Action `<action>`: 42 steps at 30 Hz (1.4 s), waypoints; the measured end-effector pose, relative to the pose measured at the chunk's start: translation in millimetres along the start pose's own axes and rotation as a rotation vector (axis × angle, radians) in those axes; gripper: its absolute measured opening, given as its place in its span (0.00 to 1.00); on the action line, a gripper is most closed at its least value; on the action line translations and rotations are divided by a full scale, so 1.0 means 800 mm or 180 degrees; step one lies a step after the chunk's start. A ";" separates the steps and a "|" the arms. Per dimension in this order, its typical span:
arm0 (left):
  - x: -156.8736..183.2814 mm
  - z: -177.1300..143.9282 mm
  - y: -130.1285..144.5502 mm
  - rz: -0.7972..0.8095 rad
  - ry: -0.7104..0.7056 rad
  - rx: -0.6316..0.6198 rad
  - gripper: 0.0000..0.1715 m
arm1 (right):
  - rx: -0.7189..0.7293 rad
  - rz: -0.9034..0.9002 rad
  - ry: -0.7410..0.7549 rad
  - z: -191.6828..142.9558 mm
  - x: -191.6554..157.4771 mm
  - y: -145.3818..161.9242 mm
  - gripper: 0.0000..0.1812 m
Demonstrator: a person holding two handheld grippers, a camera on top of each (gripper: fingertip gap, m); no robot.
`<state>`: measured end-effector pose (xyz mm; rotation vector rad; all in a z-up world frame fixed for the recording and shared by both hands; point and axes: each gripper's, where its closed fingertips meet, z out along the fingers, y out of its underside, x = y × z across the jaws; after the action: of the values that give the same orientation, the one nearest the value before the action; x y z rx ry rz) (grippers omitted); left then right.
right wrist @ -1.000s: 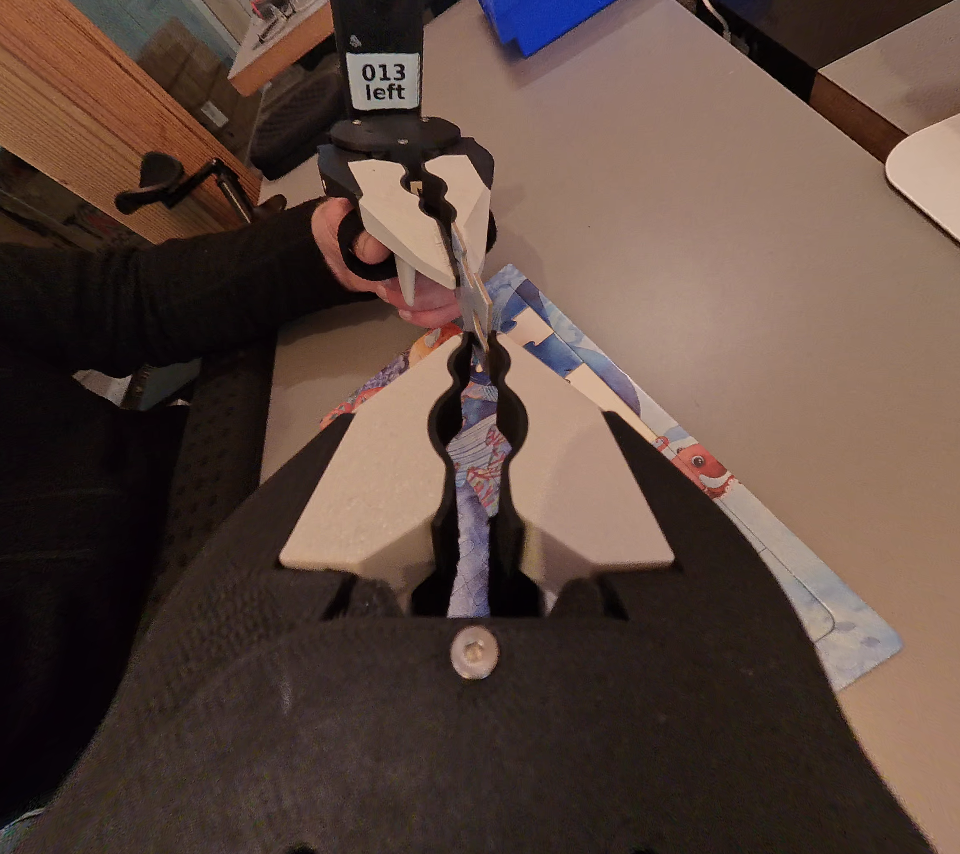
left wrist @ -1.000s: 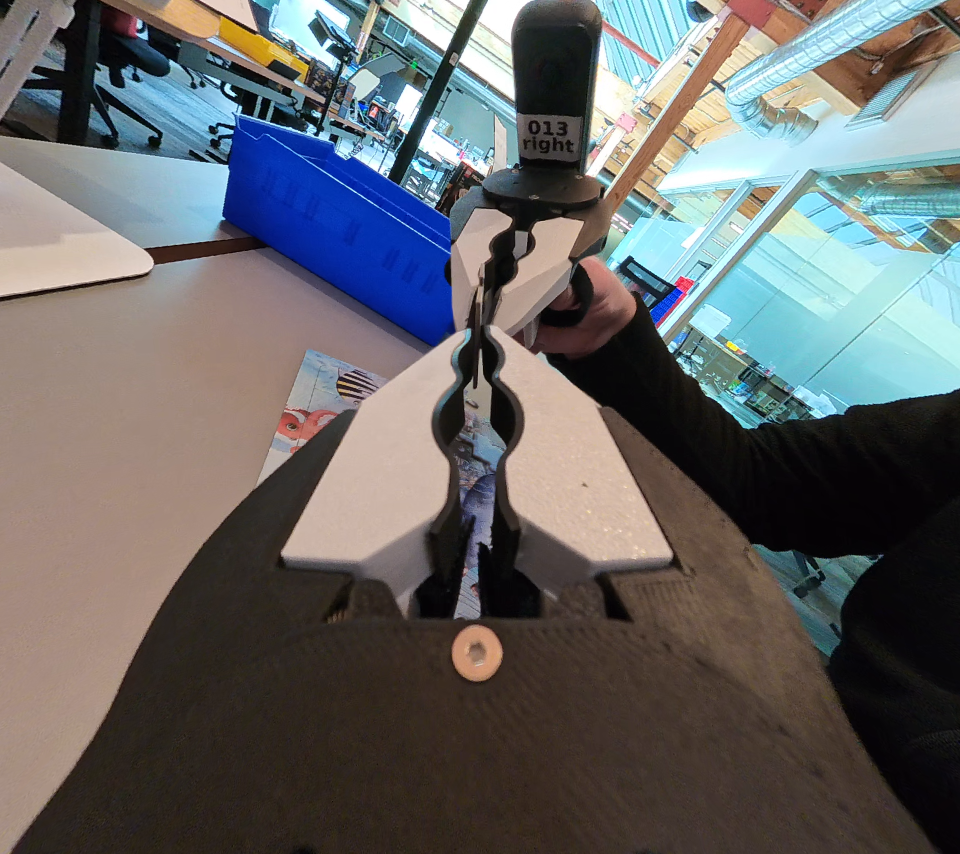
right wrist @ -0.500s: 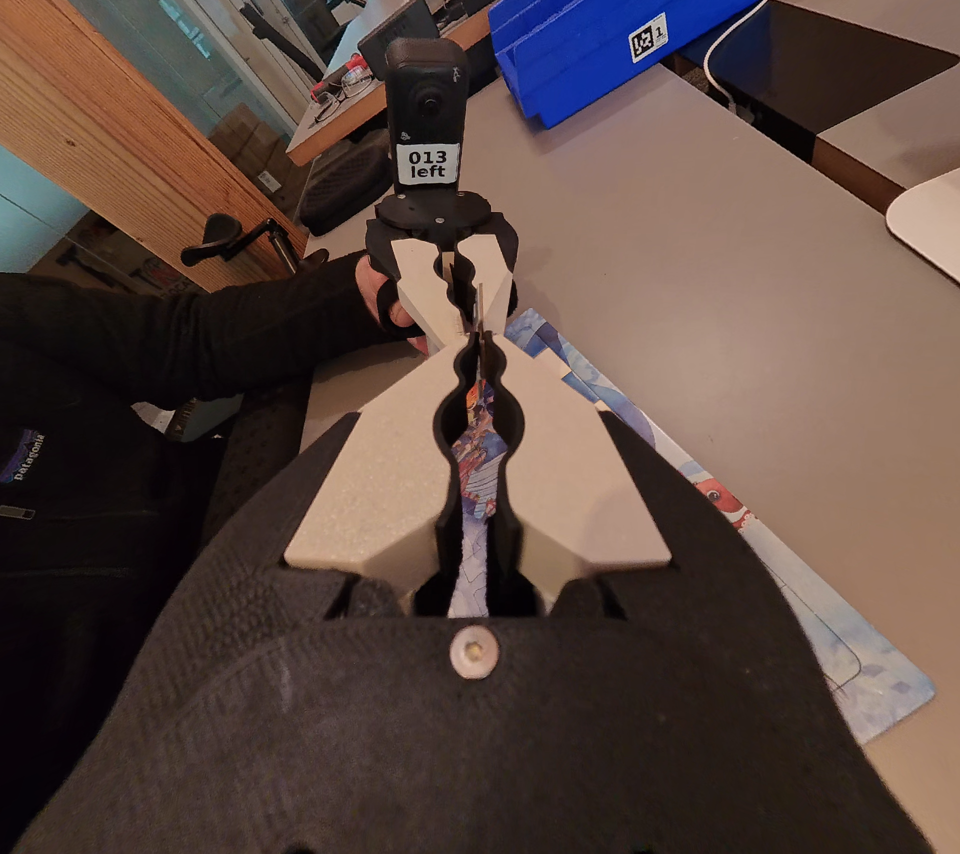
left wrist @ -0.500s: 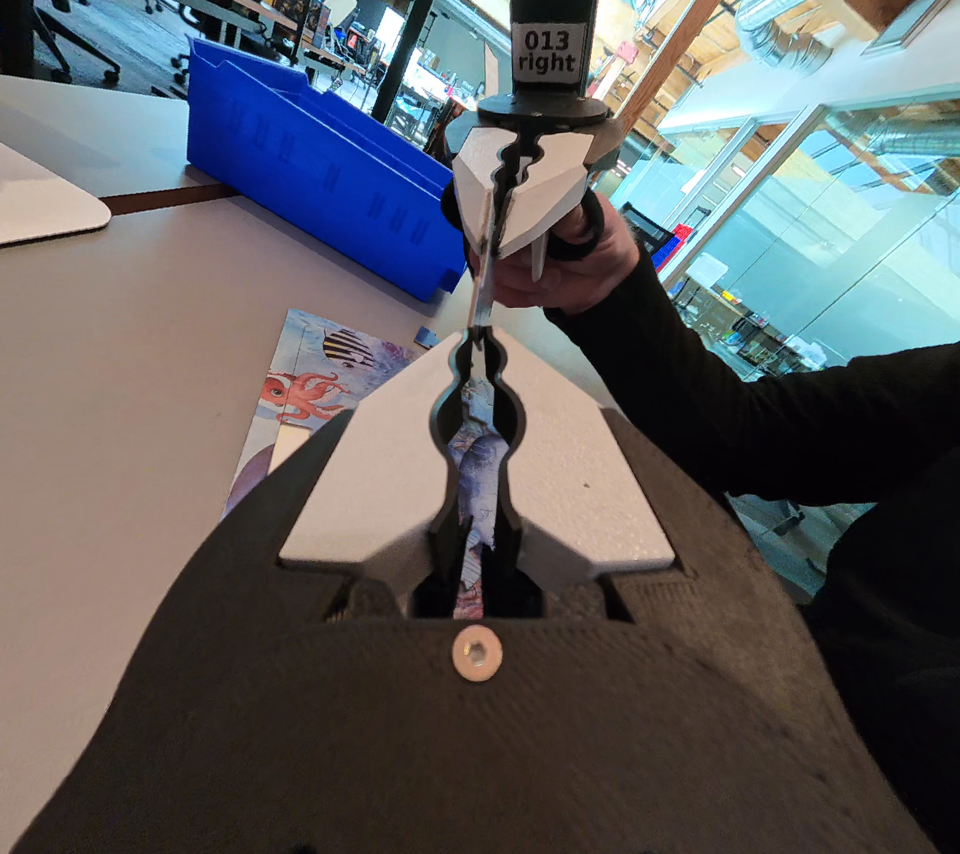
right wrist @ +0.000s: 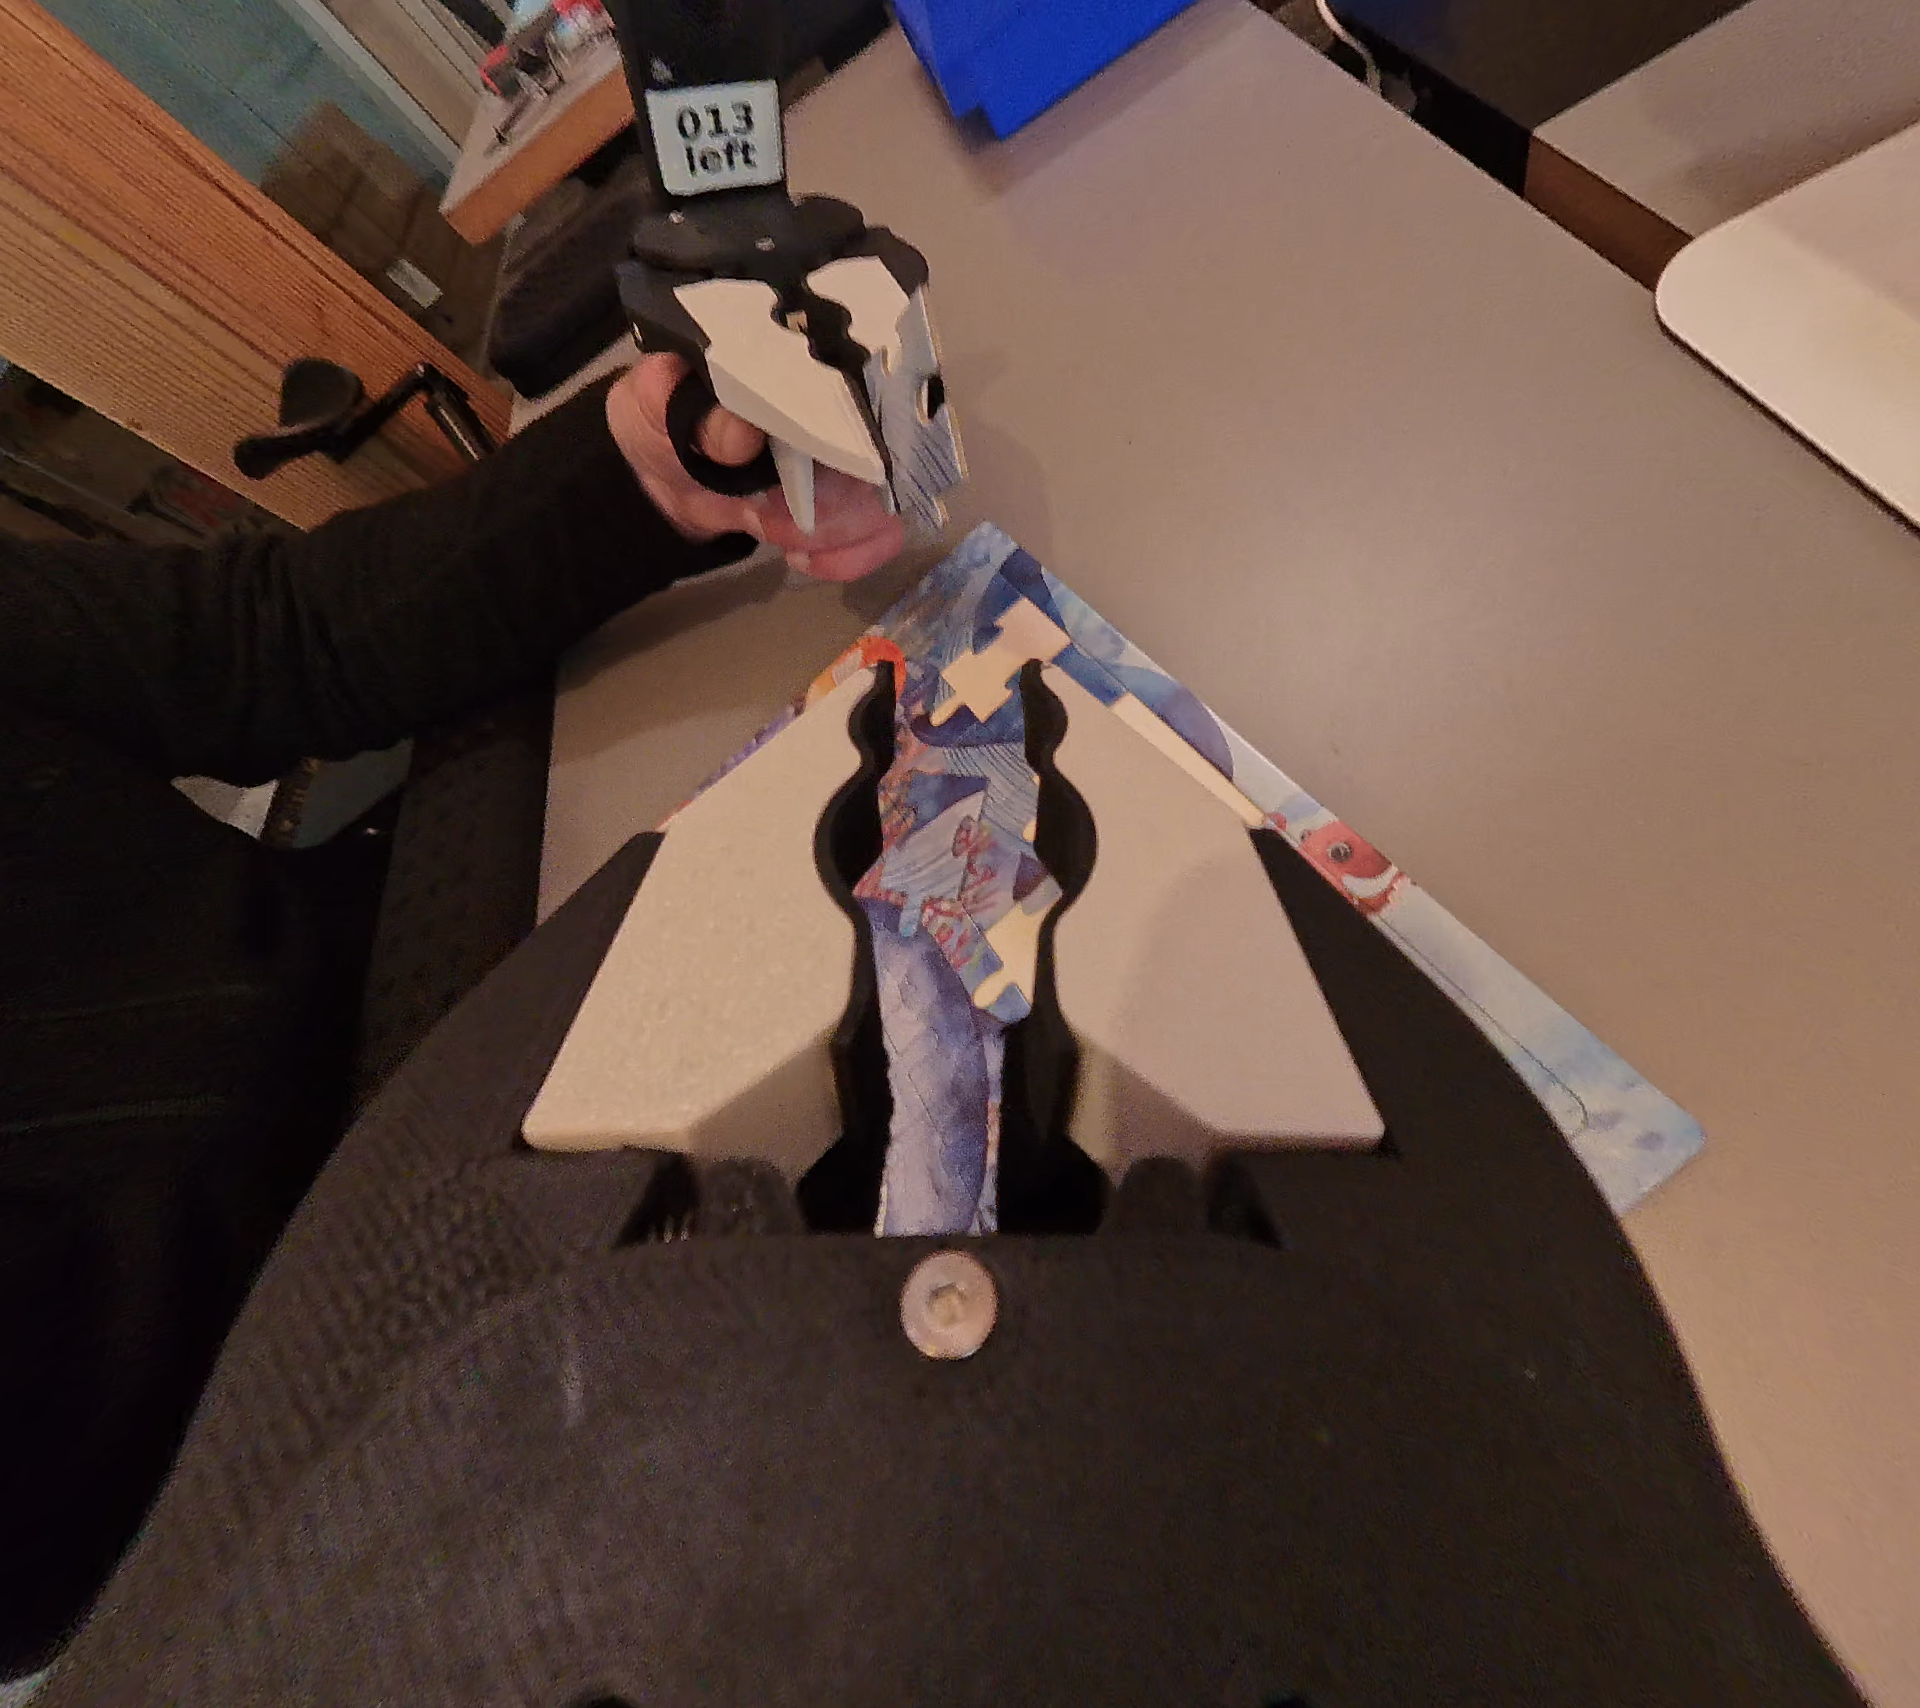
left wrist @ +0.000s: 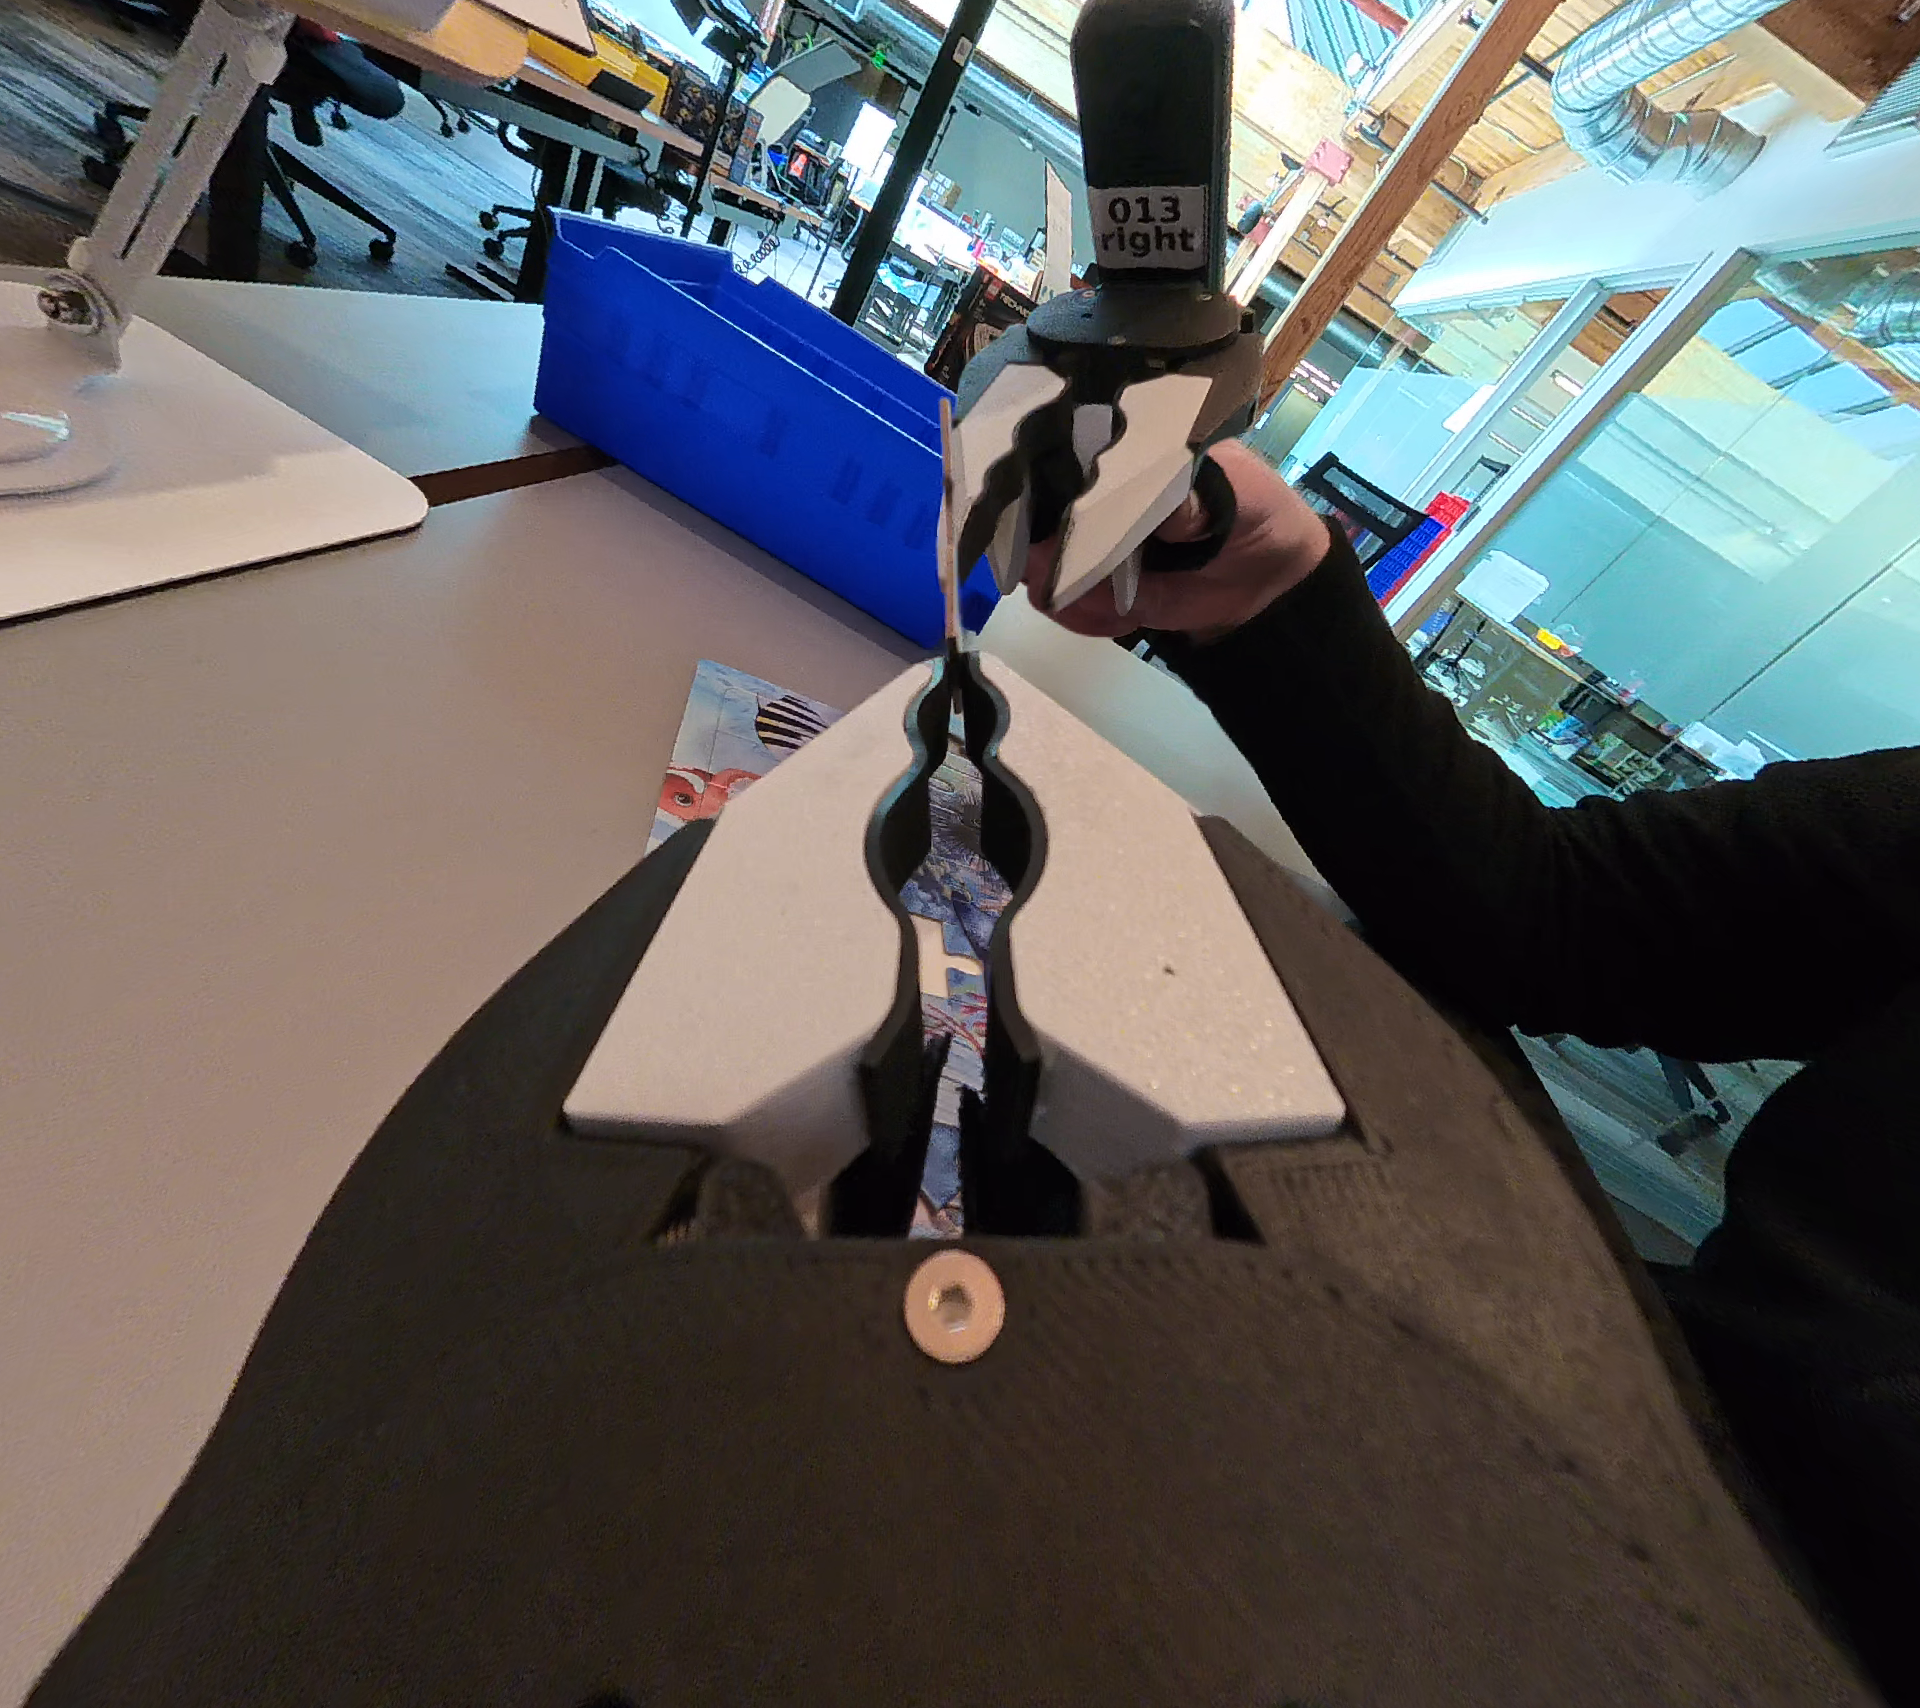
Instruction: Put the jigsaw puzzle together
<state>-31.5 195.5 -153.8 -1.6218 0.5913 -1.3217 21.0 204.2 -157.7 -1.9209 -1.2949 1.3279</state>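
Grey tabletop (right wrist: 1299, 432) carries everything. Blue plastic bin (left wrist: 748, 411) sits at the far edge, well apart from the puzzle. Flat rectangular jigsaw puzzle board with blue undersea artwork, orange fish and octopus (right wrist: 1382, 931) lies flat on the tabletop under both tools; several cream-coloured empty slots show among the placed pieces.

Left tool (left wrist: 954, 682), white fingers on black body, is clamped on a thin blue-printed cardboard puzzle piece (right wrist: 920, 453), held edge-on above the board, not touching it. In the right wrist view the piece hangs from its fingertips, above the board's far corner.

Right tool (right wrist: 956, 671) has its fingers parted, nothing between them, board visible through the gap. In the left wrist view its tips sit just beside the held piece's upper edge; contact unclear.
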 end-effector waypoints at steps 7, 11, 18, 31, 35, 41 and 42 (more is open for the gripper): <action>-0.008 0.001 0.000 0.0047 -0.0079 -0.0032 0.00 | -0.0216 -0.0089 0.0314 -0.015 0.010 0.008 0.16; -0.013 -0.006 -0.003 0.0098 -0.0144 -0.0034 0.00 | -0.0529 -0.0274 0.0836 -0.029 0.008 0.012 0.22; -0.020 -0.019 -0.013 0.0043 -0.0148 0.0107 0.00 | -0.1310 -0.0214 0.1611 -0.043 0.008 0.077 0.27; -0.018 -0.021 -0.018 -0.0078 -0.0049 0.0233 0.00 | -0.1108 0.0657 0.2299 -0.083 0.001 0.214 0.29; -0.017 -0.014 -0.012 -0.0104 -0.0018 0.0192 0.00 | -0.1011 0.0633 0.2380 -0.075 -0.001 0.220 0.30; -0.016 -0.004 -0.002 -0.0116 0.0012 0.0111 0.00 | -0.1153 0.0500 0.2559 -0.057 0.004 0.234 0.20; -0.016 -0.004 -0.002 -0.0119 0.0012 0.0107 0.00 | -0.1139 0.0514 0.2555 -0.056 0.003 0.234 0.18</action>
<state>-38.5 205.8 -159.0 -1.6104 0.5406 -1.3555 142.4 128.8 -286.4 -2.4580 -0.9979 0.2778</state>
